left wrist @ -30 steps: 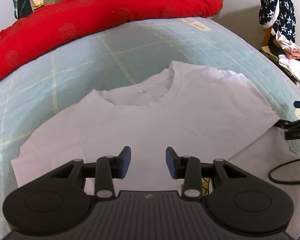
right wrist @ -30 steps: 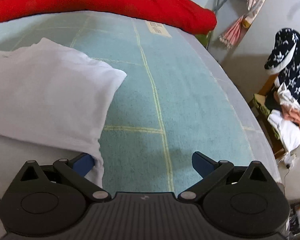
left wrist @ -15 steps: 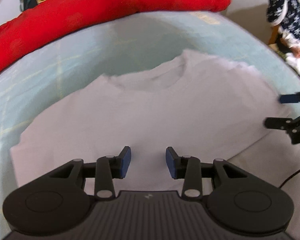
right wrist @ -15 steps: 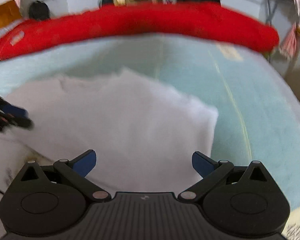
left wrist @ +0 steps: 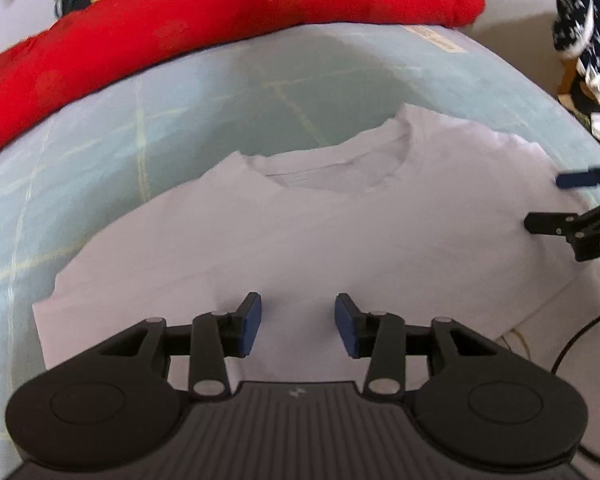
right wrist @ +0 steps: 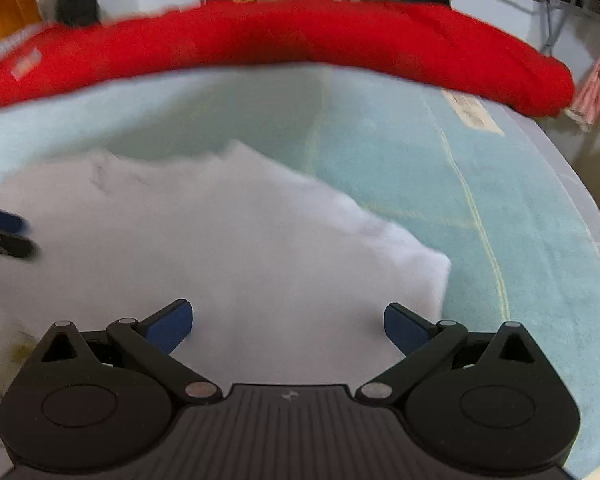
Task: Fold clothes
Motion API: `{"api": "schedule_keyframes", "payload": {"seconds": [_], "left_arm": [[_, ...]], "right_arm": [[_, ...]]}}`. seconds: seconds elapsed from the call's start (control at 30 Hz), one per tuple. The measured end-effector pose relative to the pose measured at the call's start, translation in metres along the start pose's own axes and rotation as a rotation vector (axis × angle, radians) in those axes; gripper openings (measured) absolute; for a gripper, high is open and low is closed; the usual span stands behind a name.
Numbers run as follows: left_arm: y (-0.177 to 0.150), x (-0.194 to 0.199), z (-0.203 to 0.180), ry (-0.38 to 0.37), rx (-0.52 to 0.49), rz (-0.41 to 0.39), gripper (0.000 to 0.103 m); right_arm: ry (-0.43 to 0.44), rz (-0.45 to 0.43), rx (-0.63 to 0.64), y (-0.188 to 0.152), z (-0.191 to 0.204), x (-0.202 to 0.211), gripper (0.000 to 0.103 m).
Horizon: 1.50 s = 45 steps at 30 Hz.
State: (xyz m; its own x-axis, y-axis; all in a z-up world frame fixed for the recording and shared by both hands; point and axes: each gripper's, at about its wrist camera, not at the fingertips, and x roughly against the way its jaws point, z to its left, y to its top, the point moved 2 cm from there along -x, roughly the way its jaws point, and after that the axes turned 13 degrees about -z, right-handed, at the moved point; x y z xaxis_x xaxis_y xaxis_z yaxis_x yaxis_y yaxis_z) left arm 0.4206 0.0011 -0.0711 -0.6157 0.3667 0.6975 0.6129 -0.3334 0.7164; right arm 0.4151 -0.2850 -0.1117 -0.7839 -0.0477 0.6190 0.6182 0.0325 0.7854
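White cotton T-shirt (left wrist: 308, 240) lies flat on the bed with the pale teal, yellow-lined checked cover (left wrist: 172, 128), round neckline at the far side, straight ahead of the left hand-held gripper (left wrist: 298, 326). Sleeves look folded in, body roughly a wide slab of cloth; lower part of shirt runs under and toward the camera.

Left hand-held gripper: jaws partly apart and opening, blue pads over the shirt's near middle, nothing pinched between them, only flat cloth seen below the gap. Contact with the fabric can't be told.

Right hand-held gripper (right wrist: 288, 328): jaws spread wide, holding nothing, shirt fabric visible in the gap. Its right pad sits just inside the shirt's right folded edge (right wrist: 436, 276); bare bed cover is further right of that. In the left wrist view the same gripper shows at the right rim, fingers (left wrist: 552, 224) pointing in over the shirt's right side. In the right wrist view the left gripper's tips appear blurred at the far left edge.

Long red padded quilt roll (right wrist: 284, 36) lies across the bed well beyond both grippers, past the neckline. Black cable (left wrist: 580, 336) curves on the cloth to the right of the left gripper. Navy white-patterned garment (left wrist: 584, 36) hangs off the bed, far right. Right wrist view is motion-blurred.
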Motion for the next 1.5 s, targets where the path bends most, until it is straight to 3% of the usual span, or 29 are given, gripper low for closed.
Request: {"api": "schedule_keyframes", "payload": {"seconds": [0.13,0.37,0.47,0.63,0.8,0.97,1.07,1.17,1.3,1.4,1.5], "left_arm": [[0.005,0.017,0.011,0.022,0.054,-0.029,0.043],[-0.009,0.022,0.002,0.017,0.051,0.001,0.047],[-0.02,0.017,0.004,0.047,0.053,-0.007,0.051],[-0.018,0.026,0.002,0.052,0.056,-0.018,0.05],[-0.009,0.045,-0.01,0.043,0.031,-0.097,0.052],[-0.021,0.026,-0.015,0.063,0.053,-0.023,0.052],[-0.022,0.029,-0.018,0.083,0.087,-0.03,0.052],[-0.017,0.052,-0.027,0.06,0.056,-0.076,0.052],[-0.025,0.079,-0.048,-0.001,-0.102,-0.083,0.053],[-0.046,0.092,-0.063,-0.094,-0.224,-0.069,0.054],[-0.072,0.097,-0.07,-0.176,-0.275,-0.021,0.054]], "right_arm": [[-0.065,0.016,-0.078,0.004,-0.021,0.01,0.103],[0.051,0.035,0.014,0.006,0.012,0.021,0.103],[0.051,0.084,0.023,-0.003,0.019,0.009,0.103],[0.054,0.094,0.003,-0.003,0.018,0.004,0.103],[0.062,0.102,0.002,-0.002,0.015,0.007,0.103],[0.079,0.104,0.008,0.0,0.014,0.002,0.103],[0.104,0.105,0.016,0.001,0.011,0.004,0.103],[0.171,0.073,0.054,0.01,0.009,0.018,0.103],[0.304,0.017,0.167,0.015,0.015,0.047,0.103],[0.419,0.009,0.282,0.003,0.032,0.064,0.103],[0.509,0.034,0.392,-0.021,0.055,0.077,0.103]]}}
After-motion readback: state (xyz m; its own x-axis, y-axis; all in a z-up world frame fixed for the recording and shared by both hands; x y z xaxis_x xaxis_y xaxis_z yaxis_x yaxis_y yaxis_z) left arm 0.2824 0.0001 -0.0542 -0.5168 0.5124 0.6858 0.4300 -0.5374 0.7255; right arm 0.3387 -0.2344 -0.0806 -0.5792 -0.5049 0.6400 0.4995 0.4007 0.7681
